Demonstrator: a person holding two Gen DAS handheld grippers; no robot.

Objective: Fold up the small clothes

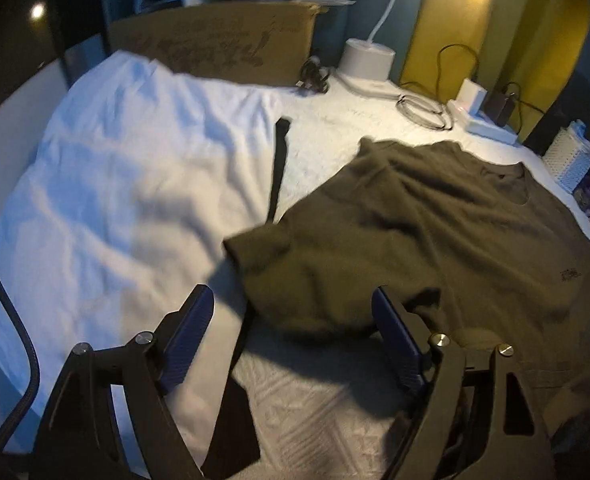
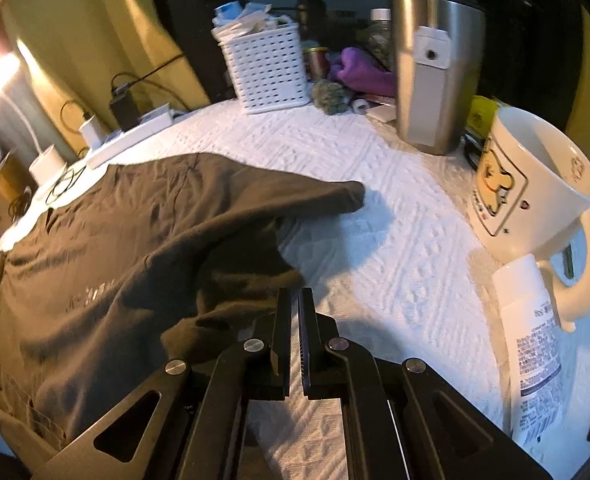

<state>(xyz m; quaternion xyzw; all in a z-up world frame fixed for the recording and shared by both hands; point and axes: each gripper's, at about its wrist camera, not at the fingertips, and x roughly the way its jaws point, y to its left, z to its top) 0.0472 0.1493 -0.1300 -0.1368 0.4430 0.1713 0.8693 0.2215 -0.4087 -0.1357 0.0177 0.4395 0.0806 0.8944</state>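
A dark olive T-shirt [image 1: 435,236] lies spread on the white textured cloth [image 1: 315,404], collar toward the far right, one sleeve folded over near its left edge. My left gripper [image 1: 293,304] is open and empty, its jaws straddling the shirt's near left edge just above it. In the right wrist view the shirt [image 2: 107,248] fills the left side, a sleeve pointing right. My right gripper [image 2: 294,300] is shut with only a thin slit between the jaws, empty, beside the shirt's right edge above the white cloth [image 2: 395,280].
A white garment [image 1: 107,200] and a black strap [image 1: 279,160] lie left of the shirt. Cardboard box [image 1: 219,46], lamp base [image 1: 369,58], power strip [image 1: 487,126] at back. On the right stand a mug [image 2: 535,184], steel tumbler [image 2: 435,76], white basket [image 2: 267,68], white tube [image 2: 535,344].
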